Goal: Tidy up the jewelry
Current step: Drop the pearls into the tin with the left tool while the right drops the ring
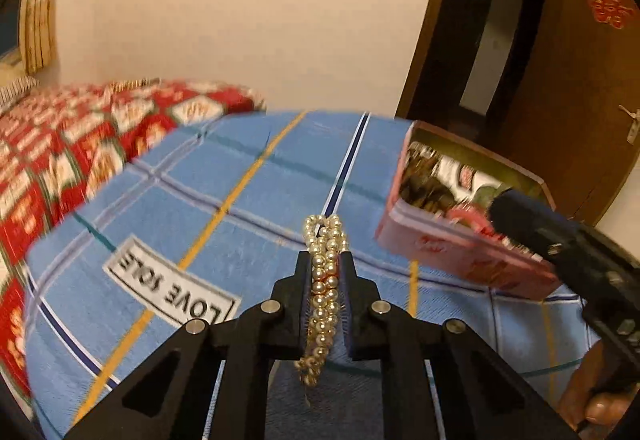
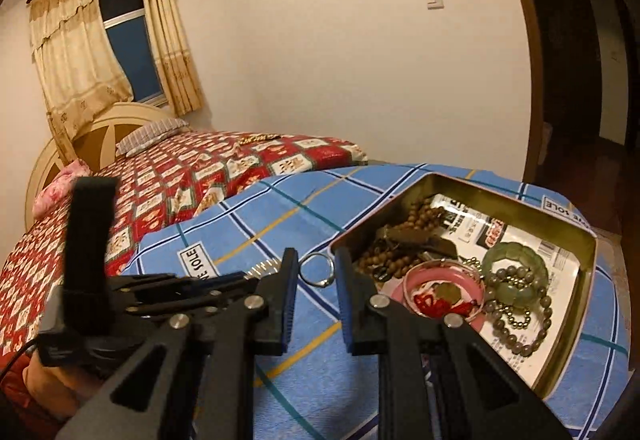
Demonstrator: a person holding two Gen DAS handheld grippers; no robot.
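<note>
My left gripper (image 1: 325, 260) is shut on a gold bead bracelet (image 1: 325, 280), held above the blue checked cloth (image 1: 200, 200). To its right stands the pink tin box (image 1: 448, 244). In the right wrist view the tin box (image 2: 568, 352) holds brown wooden beads (image 2: 400, 240), a pink bangle (image 2: 416, 276), a green jade bangle (image 2: 516, 272) and grey bead strings (image 2: 516, 336). My right gripper (image 2: 316, 260) is open, with a silver ring (image 2: 318, 269) lying on the cloth between its fingertips, just left of the box. The left gripper (image 2: 192, 288) shows at the left.
The blue cloth (image 2: 260, 224) covers a raised surface beside a bed with a red patterned quilt (image 2: 180, 176). A gold chain-like item (image 2: 256, 138) lies on the quilt far back. A wall and a dark wooden door (image 1: 580, 80) stand behind.
</note>
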